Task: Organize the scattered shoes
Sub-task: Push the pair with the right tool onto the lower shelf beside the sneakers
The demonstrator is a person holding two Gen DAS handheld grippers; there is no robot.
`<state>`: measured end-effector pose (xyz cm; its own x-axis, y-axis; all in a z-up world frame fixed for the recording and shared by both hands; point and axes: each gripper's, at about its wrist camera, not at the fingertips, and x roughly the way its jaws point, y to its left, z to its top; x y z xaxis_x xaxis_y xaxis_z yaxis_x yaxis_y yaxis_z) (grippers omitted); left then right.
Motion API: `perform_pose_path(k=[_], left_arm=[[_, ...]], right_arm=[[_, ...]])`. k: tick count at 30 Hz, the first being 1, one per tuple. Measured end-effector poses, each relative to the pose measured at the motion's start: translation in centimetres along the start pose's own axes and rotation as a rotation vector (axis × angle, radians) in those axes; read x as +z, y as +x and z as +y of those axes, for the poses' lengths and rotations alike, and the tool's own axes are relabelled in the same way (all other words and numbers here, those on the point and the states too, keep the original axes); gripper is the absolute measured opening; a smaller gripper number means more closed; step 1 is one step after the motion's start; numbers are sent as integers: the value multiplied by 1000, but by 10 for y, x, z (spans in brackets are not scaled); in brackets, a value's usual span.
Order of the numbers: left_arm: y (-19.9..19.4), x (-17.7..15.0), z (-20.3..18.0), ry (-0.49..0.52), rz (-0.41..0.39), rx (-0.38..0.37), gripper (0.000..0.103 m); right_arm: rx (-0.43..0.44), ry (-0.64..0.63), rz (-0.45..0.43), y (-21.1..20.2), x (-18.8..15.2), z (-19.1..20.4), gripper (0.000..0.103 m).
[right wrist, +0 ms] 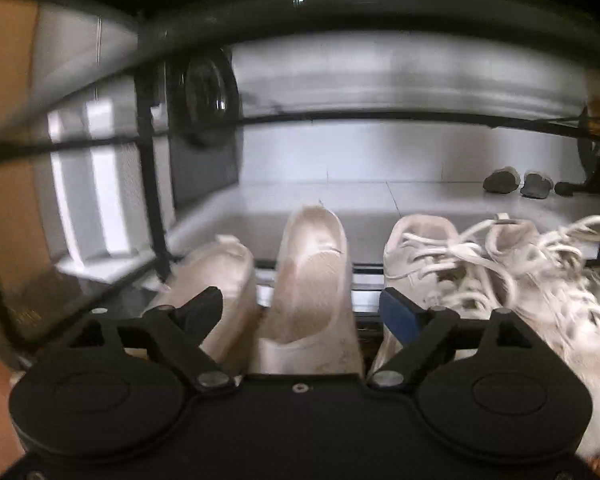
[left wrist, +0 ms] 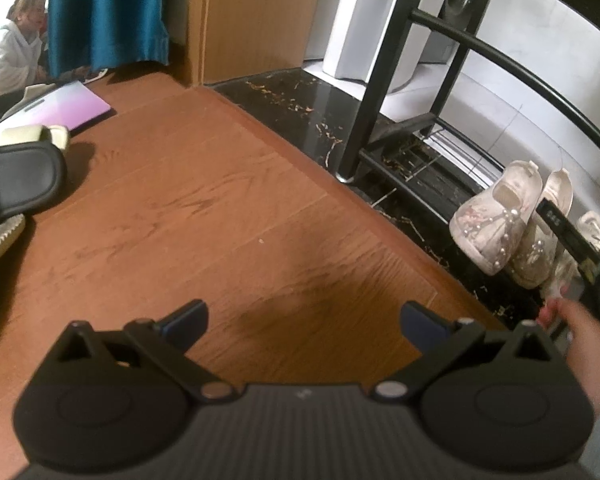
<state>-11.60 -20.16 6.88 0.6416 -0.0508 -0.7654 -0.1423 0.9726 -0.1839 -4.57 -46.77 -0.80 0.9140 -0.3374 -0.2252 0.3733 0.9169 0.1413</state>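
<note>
both grippers gape empty: left gripper over floor, right gripper straddling a cream shoe.

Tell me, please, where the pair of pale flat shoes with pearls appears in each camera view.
Left wrist view: the pearl shoes stand at the right, on the bottom shelf of the black rack.
Right wrist view: the same shoes fill the lower middle, just beyond the right gripper, seen from the heel.
Shared landmark: the white laced sneakers beside them.
</note>
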Motion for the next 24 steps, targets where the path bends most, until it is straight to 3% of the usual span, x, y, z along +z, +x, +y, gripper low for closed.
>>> perform_pose_path(k=[3, 9, 12, 14, 16, 19, 22, 24], left_arm=[[0, 0, 1, -3, 2, -5, 102], [3, 1, 5, -29, 13, -10, 102], [4, 1, 5, -26, 12, -14, 102], [5, 1, 6, -25, 14, -13, 102], [6, 1, 6, -25, 19, -13, 102], [6, 1, 5, -19, 16, -15, 102], [8, 0, 5, -20, 18, -14, 102], [10, 0, 7, -24, 28, -14, 102]], right_arm=[[143, 13, 76, -10, -1, 28, 94], [122, 68, 334, 32, -14, 55, 89], [121, 85, 330, 38, -15, 56, 83], [113, 83, 330, 38, -15, 56, 59], [108, 104, 318, 36, -14, 49, 41], [118, 115, 276, 29, -19, 32, 33], [128, 140, 229, 26, -18, 19, 18], [150, 124, 194, 23, -15, 16, 18]])
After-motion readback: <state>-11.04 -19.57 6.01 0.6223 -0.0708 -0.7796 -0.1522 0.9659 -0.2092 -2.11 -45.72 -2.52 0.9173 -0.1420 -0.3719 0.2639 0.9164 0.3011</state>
